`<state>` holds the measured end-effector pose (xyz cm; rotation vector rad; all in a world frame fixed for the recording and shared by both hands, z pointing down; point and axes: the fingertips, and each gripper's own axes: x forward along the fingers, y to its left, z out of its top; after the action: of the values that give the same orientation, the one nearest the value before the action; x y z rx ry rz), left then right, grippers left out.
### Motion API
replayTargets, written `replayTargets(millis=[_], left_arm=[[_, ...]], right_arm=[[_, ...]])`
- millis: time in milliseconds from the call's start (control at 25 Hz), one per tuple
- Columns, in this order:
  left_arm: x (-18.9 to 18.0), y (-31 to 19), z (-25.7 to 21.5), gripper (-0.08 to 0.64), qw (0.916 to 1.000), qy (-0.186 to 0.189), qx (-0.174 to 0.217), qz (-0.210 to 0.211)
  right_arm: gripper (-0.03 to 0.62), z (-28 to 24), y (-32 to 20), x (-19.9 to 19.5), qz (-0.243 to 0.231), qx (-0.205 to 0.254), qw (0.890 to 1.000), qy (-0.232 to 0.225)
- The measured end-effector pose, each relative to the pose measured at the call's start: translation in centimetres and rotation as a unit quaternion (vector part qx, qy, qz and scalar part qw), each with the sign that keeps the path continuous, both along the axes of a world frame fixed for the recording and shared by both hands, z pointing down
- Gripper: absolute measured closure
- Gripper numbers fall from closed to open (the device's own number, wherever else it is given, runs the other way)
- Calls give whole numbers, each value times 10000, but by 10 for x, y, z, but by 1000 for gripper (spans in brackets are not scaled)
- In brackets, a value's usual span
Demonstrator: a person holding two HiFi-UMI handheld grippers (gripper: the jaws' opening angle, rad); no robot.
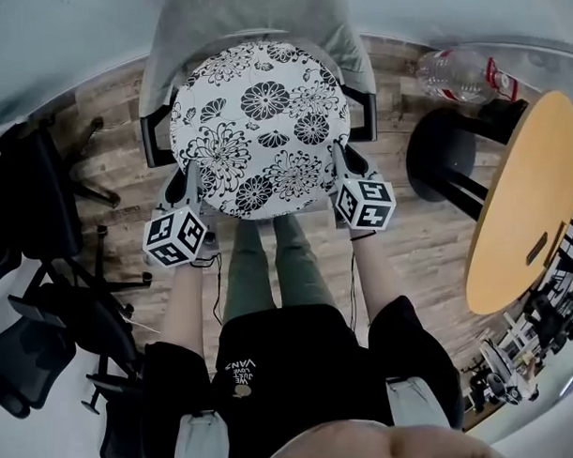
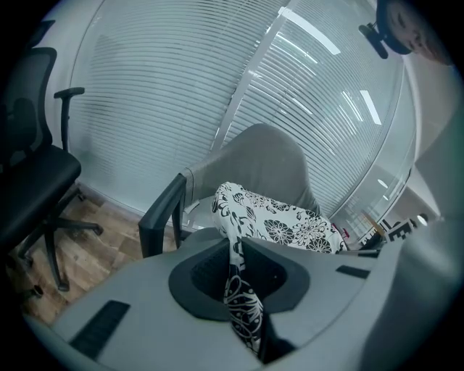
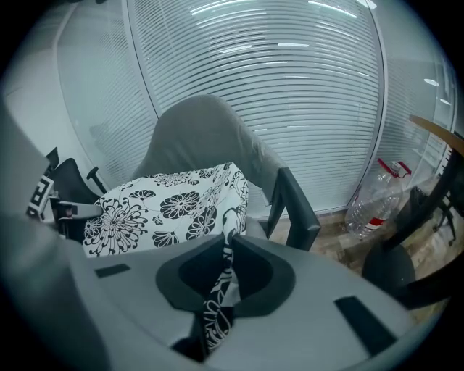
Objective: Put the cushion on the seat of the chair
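Cushion [image 1: 258, 129]: a round pad in a white cover printed with black flowers. It sits in the upper centre of the head view, over the seat of the grey chair [image 1: 251, 23] and between the black armrests [image 1: 365, 113]. As a disc it has no long axis. Its printed face is turned up and lies near level. The left tongs [image 1: 191, 184] pinch its lower-left rim and the right tongs [image 1: 341, 170] its lower-right rim, each with a fold of fabric pressed between the jaws. Whether the underside touches the seat cannot be told.
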<state>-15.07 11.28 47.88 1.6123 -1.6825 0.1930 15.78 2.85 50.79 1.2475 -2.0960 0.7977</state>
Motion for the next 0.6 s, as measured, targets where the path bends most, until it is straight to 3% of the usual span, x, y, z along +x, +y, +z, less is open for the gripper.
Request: replayTargets(millis=[600], left_arm=[[-5,-2,22,517,9999,-43,-126,39]], right_arm=[[557,20,1,-2,26,-144,9998,144]])
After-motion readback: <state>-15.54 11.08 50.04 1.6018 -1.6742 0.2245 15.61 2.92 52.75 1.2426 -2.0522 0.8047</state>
